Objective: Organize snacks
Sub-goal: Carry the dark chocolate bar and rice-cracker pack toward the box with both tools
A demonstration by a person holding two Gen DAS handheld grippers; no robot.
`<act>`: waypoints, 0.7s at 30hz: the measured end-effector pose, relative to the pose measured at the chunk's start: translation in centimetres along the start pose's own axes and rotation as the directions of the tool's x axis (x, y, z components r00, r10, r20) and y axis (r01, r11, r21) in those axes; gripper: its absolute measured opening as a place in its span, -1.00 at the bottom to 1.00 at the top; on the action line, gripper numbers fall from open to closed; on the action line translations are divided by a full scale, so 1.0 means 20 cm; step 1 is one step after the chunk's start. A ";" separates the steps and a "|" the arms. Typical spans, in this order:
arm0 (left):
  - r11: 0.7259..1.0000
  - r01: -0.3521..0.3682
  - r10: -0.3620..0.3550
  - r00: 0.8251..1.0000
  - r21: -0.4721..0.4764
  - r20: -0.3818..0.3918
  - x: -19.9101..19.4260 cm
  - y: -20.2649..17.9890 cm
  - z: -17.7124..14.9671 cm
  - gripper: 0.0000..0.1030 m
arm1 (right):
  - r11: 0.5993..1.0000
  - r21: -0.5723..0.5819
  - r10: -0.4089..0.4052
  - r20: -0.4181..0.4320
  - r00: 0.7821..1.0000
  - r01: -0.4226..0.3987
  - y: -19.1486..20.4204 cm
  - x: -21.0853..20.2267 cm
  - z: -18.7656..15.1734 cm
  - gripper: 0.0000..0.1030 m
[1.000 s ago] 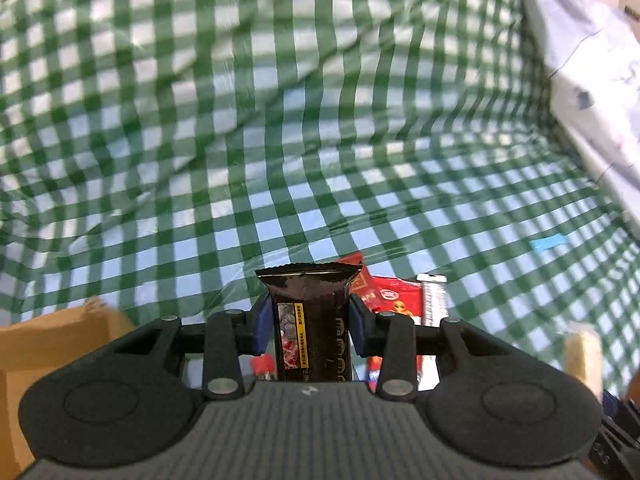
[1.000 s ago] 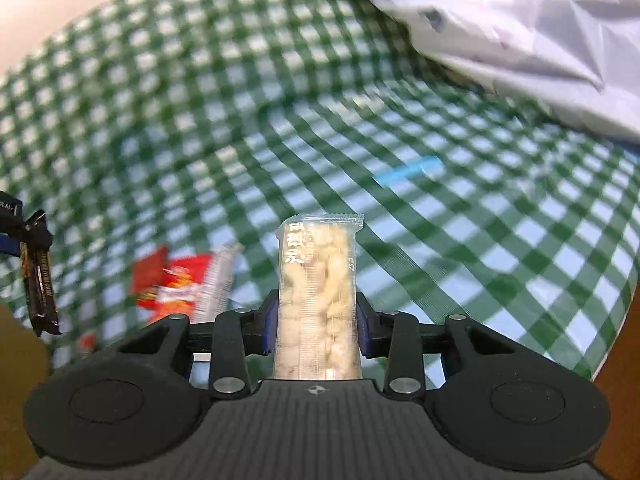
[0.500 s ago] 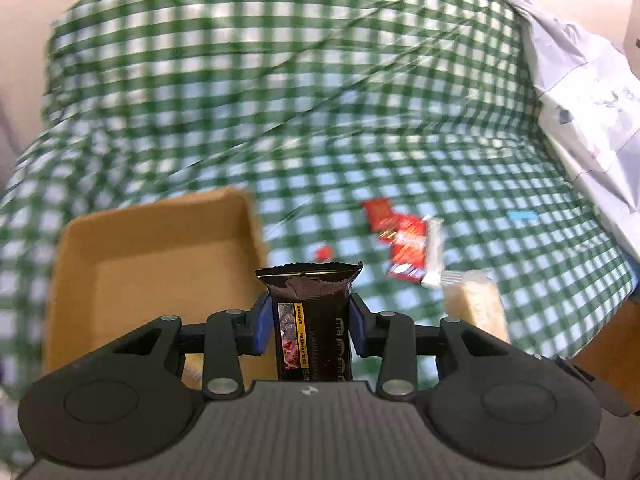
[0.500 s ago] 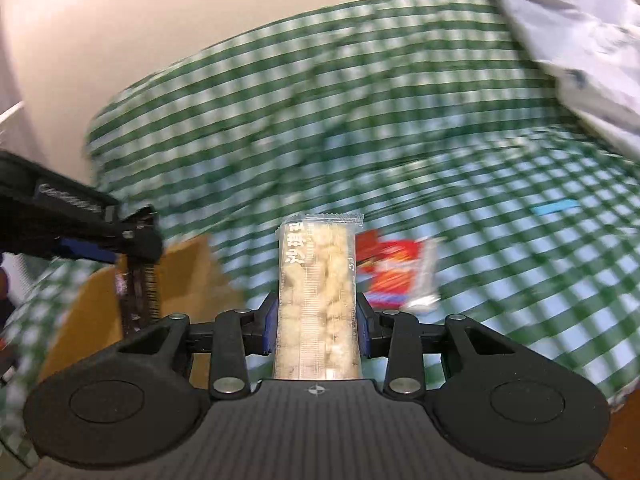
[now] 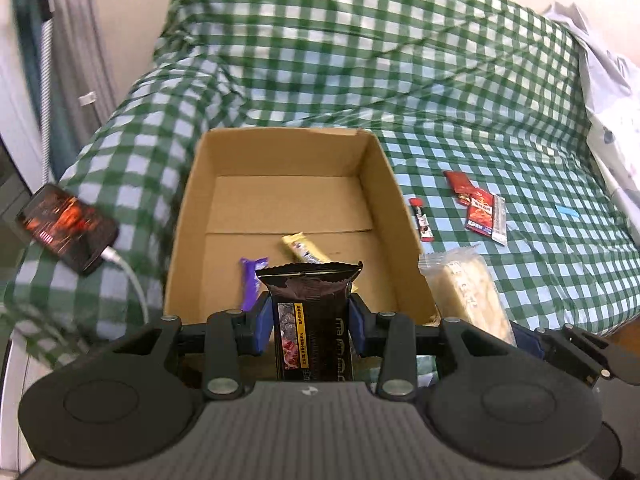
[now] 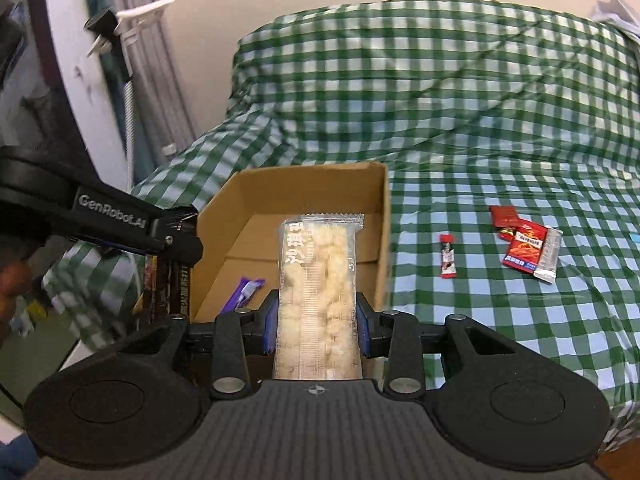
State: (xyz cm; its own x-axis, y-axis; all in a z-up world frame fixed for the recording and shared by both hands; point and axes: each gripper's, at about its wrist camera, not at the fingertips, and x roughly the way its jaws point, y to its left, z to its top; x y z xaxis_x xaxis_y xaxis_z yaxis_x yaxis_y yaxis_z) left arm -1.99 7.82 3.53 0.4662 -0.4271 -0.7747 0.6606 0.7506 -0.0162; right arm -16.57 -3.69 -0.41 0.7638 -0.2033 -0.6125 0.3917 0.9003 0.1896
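Note:
My left gripper (image 5: 310,320) is shut on a dark brown snack bar (image 5: 312,320), held over the near edge of an open cardboard box (image 5: 376,184). A purple packet (image 5: 251,280) and a yellow packet (image 5: 304,250) lie inside the box. My right gripper (image 6: 318,320) is shut on a clear pack of pale puffed snacks (image 6: 318,280), near the box (image 6: 382,216), over its near right corner. The left gripper (image 6: 168,240) shows in the right wrist view, left of the box. Red snack packets (image 5: 480,210) and a small red stick (image 5: 422,224) lie on the checked cloth, right of the box.
The green checked cloth (image 5: 400,60) covers the surface. A phone (image 5: 66,226) with a white cable lies left of the box. A white crumpled bag (image 5: 608,100) sits at the far right. A white panel and pipes (image 6: 80,80) stand at the left.
Both grippers swung left from the loose snacks to the cardboard box, each still holding its snack. The box now fills the middle of both views.

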 end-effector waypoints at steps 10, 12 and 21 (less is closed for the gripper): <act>0.999 0.006 -0.004 0.999 -0.041 0.052 -0.13 0.14 -0.12 -0.16 | 0.998 -0.061 -0.028 -0.004 1.000 0.027 0.16 -0.08 -0.07 -0.25; 0.999 0.008 -0.005 0.998 -0.051 0.055 -0.14 0.16 -0.13 -0.16 | 0.997 -0.068 -0.033 0.001 0.999 0.033 0.17 -0.10 -0.07 -0.25; 0.997 -0.003 0.008 0.998 -0.077 0.067 -0.14 0.21 -0.14 -0.16 | 0.995 -0.090 -0.043 0.004 0.999 0.043 0.20 -0.10 -0.07 -0.25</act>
State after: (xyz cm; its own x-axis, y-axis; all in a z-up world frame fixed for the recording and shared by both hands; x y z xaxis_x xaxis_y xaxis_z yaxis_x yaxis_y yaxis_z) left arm -2.17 13.63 3.94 0.5099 -0.4538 -0.7308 0.6120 0.7884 -0.0625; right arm -17.26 0.96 0.50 0.7483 -0.2432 -0.6172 0.3765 0.9217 0.0933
